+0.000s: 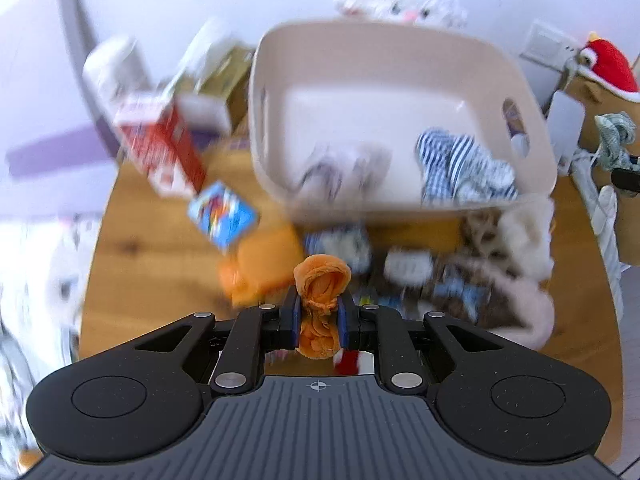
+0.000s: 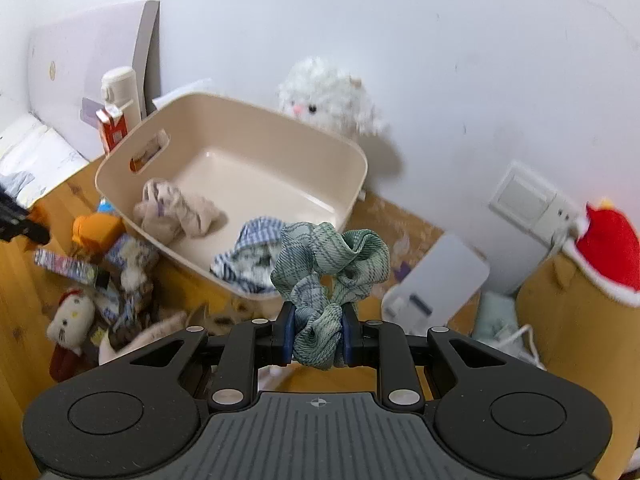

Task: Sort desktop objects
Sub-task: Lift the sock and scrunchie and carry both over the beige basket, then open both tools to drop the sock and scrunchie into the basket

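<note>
My left gripper is shut on an orange cloth piece, held above the wooden table in front of the beige bin. My right gripper is shut on a green plaid scrunchie, held up near the bin's front right corner. That scrunchie also shows at the right edge of the left wrist view. Inside the bin lie a blue striped cloth and a pale crumpled cloth. The left wrist view is blurred.
A pile of small items lies on the table left of the bin, with a small plush doll. A red carton, a white bottle, a white plush, a white device and a basket holding a red plush surround the bin.
</note>
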Available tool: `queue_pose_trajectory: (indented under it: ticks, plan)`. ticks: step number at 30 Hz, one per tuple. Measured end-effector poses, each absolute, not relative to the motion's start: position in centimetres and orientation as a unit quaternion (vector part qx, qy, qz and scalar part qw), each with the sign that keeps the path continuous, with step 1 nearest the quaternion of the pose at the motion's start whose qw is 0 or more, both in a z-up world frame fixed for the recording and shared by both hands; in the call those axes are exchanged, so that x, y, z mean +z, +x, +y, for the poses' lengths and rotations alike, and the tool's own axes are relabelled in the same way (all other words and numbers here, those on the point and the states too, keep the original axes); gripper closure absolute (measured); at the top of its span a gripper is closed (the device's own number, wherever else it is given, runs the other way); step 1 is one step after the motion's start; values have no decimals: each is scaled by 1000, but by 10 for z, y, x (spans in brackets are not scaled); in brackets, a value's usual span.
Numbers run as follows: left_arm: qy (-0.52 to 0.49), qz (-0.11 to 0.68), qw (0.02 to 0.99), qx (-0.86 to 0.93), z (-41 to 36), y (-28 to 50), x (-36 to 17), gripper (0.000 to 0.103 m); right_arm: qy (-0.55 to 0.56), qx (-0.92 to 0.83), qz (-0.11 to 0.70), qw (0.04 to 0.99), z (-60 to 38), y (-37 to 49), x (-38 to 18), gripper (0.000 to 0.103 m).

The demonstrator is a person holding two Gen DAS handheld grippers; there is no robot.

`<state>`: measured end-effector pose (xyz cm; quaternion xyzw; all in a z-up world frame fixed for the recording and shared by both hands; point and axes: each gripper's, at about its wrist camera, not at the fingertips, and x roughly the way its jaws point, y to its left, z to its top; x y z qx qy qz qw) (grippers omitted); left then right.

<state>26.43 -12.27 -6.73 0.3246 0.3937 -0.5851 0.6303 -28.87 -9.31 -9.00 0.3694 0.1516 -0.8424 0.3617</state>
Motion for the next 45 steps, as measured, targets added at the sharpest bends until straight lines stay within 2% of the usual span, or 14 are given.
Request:
queue_pose_trajectory:
  ticks: [10, 20, 30, 41, 42, 44, 45]
  plan:
    - [315, 333, 629, -628, -181, 253, -36, 86, 352, -858, 141, 346, -124, -297, -59, 82]
    - [320, 331, 619, -636, -230, 259, -47, 86, 353, -872, 107, 322, -168, -320, -53, 82]
    - [347, 361, 606, -618, -272, 256, -91, 86, 396, -862, 91, 304, -211, -349, -83, 82]
    - [365, 378, 605, -599, -283, 253, -115, 85, 454, -831, 117, 300, -235, -354, -123, 79]
    - [365, 377, 606, -597, -282, 252, -115, 84, 455, -830, 120, 299, -236, -353, -124, 78]
    - [364, 378, 611, -593, -281, 252, -114, 70, 455, -830, 126, 297, -238, -351, -126, 66]
    - [364, 381, 613, -589, -280, 252, -113, 55, 454, -832, 125, 293, -238, -350, -126, 57]
